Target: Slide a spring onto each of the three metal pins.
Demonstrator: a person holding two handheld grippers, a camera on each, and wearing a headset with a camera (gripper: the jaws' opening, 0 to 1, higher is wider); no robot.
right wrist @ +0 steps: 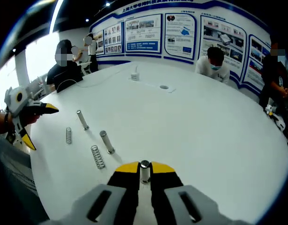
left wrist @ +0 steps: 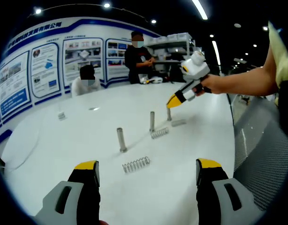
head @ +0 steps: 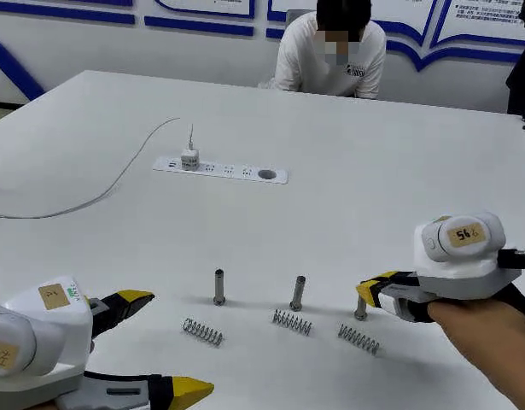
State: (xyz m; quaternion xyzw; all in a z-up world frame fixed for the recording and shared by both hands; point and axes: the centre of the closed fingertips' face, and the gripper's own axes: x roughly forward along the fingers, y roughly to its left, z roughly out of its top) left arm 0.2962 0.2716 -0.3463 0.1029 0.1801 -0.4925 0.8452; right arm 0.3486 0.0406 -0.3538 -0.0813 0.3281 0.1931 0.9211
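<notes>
While three springs (head: 292, 321) lie loose on table (head: 347, 222), none threaded: all three pins (head: 297, 293) left. Right gripper (right wrist: 144, 169) clamped on end pin (right wrist: 144, 165), one spring (head: 358, 339) just beside its tips. Left gripper (left wrist: 147, 164) jaws apart, another spring (left wrist: 136, 164) directly ahead.

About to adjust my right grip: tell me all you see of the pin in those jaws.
The right-hand pin is a short grey metal rod, upright on the white table. The right gripper has its yellow-tipped jaws closed on its top. It carries no spring; the nearest spring lies flat beside it, not touching.
</notes>
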